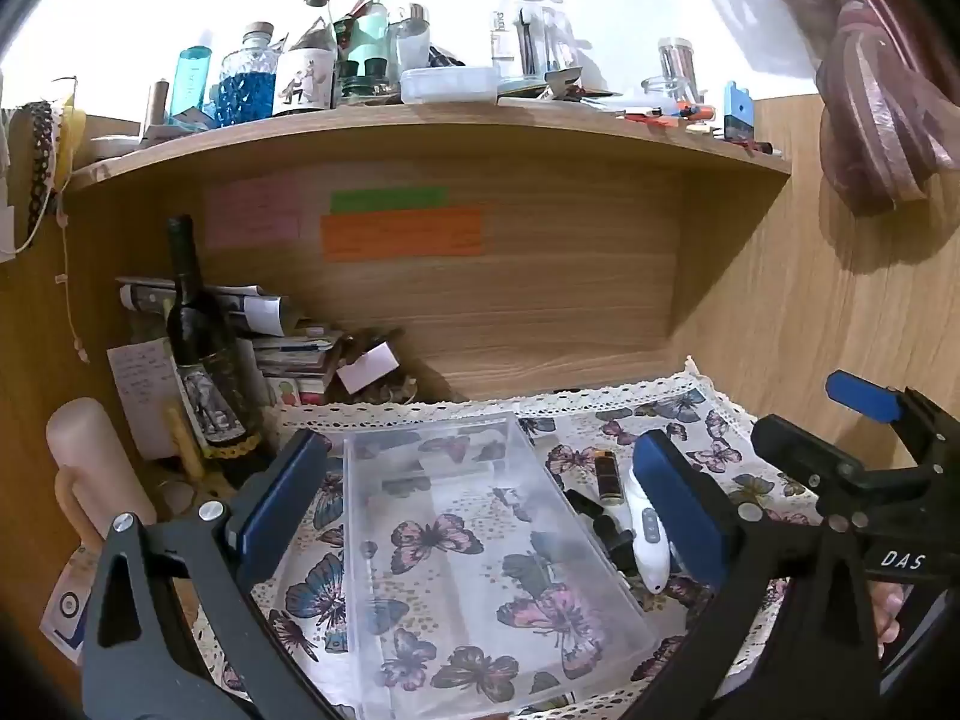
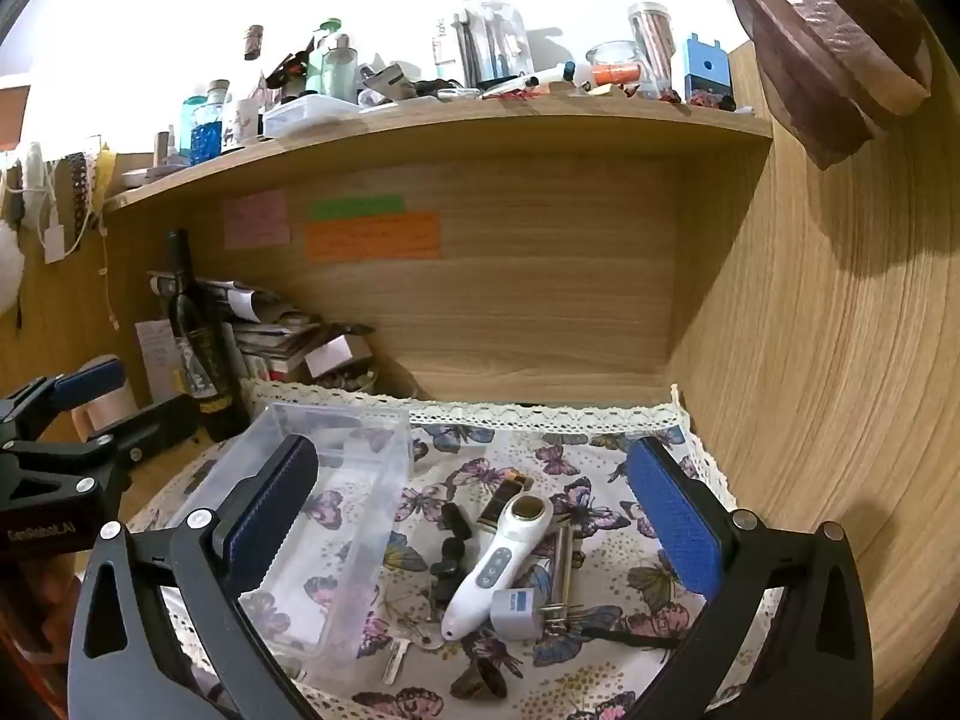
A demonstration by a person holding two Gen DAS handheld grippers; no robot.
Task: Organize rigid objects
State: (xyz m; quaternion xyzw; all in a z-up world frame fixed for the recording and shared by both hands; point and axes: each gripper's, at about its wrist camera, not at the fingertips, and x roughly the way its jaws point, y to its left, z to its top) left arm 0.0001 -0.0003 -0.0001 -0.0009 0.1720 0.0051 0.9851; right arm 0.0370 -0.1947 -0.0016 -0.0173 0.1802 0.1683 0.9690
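An empty clear plastic box lies on a butterfly-print cloth in a wooden desk niche. My left gripper hovers open over the box, one finger on each side, holding nothing. Right of the box lies a heap of small items: a white handheld device, a brown lighter-like piece, black pieces, a white-and-blue plug cube, a metal tool and a key. My right gripper stands open above this heap, apart from it. The box is at its left.
A dark wine bottle, stacked papers and books and a pale candle crowd the left rear corner. The wooden side wall stands close on the right. A cluttered shelf hangs overhead. Each gripper shows at the edge of the other's view.
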